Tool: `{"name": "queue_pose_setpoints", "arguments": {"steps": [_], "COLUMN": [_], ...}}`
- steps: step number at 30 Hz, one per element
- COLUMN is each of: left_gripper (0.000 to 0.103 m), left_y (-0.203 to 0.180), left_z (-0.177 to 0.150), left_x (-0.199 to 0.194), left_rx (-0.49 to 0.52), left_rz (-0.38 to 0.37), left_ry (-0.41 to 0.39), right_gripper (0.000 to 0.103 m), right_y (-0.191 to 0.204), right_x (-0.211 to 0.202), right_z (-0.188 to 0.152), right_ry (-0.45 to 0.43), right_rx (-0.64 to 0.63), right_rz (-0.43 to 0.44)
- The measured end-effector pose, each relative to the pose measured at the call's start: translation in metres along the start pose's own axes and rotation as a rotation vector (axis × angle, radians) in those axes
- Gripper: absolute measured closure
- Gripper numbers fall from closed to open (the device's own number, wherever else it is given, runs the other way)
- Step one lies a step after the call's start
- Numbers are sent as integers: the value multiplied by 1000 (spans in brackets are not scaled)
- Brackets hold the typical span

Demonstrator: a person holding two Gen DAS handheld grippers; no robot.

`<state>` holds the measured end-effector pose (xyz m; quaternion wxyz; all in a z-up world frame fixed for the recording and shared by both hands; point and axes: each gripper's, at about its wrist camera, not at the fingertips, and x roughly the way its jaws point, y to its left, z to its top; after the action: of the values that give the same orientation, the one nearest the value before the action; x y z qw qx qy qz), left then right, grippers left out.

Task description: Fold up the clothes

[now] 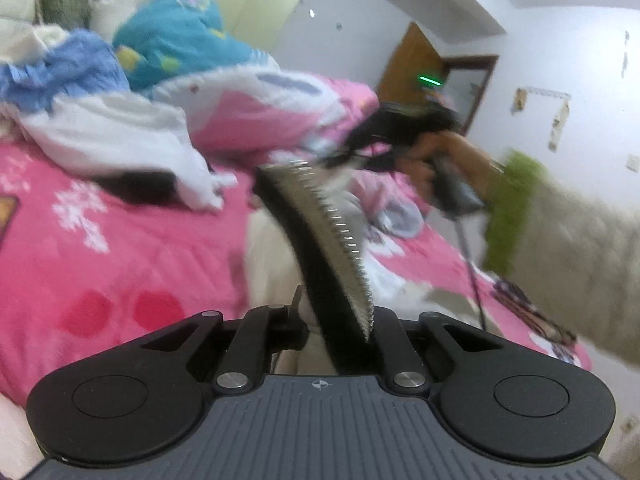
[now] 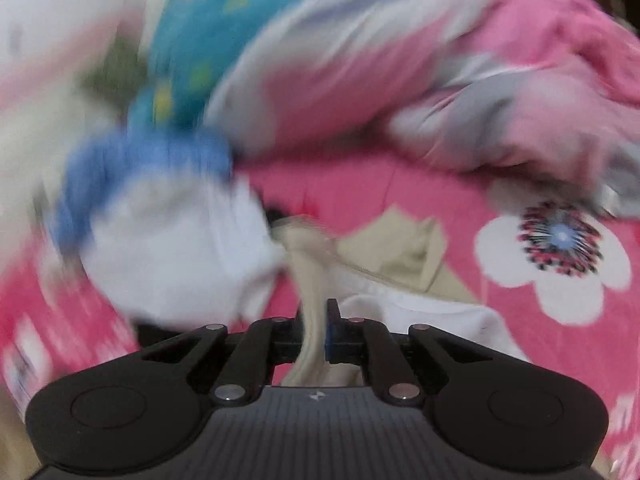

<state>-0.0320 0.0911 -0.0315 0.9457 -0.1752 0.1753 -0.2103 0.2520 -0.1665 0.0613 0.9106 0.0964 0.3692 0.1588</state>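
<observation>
Right gripper [image 2: 316, 320] pinches bunched beige garment [image 2: 400, 248], jaws pressed on cloth strand. Your left gripper [image 1: 332, 320] looks clamped on pale cloth [image 1: 272, 256] too, one ridged finger [image 1: 320, 216] showing; other finger hidden, blur heavy. Garment lies crumpled on pink bedspread [image 2: 360, 188], lifted at your grips, beside white-blue clothes heap [image 2: 168, 240]. No flat fold visible; straightening and folding remain, by this view.
</observation>
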Motion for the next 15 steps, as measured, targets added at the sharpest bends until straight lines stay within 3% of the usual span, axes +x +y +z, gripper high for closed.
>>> {"name": "queue_pose_setpoints", "arguments": {"steps": [5,10,11,15], "left_gripper": [98,98,98,98], "left_y": [-21,-51,-56,-67], "left_z": [26,43,43,32], "left_x": [-8,-9,-7,-5], "left_rx": [52,116,127,156], "left_rz": [1,-17,-21,-35], "left_ry": [-108,-172,-174,-149], "right_gripper": [97,97,97,97], "right_y": [-32,-49,-53,-89], "right_x": [-109,-200,-211,-212], "right_z": [-13,-41,-49,-99], "right_ry": [-293,-541,-571,-504], "right_rx": [124,121,120,259], "right_rz": [52,50,41,53]}}
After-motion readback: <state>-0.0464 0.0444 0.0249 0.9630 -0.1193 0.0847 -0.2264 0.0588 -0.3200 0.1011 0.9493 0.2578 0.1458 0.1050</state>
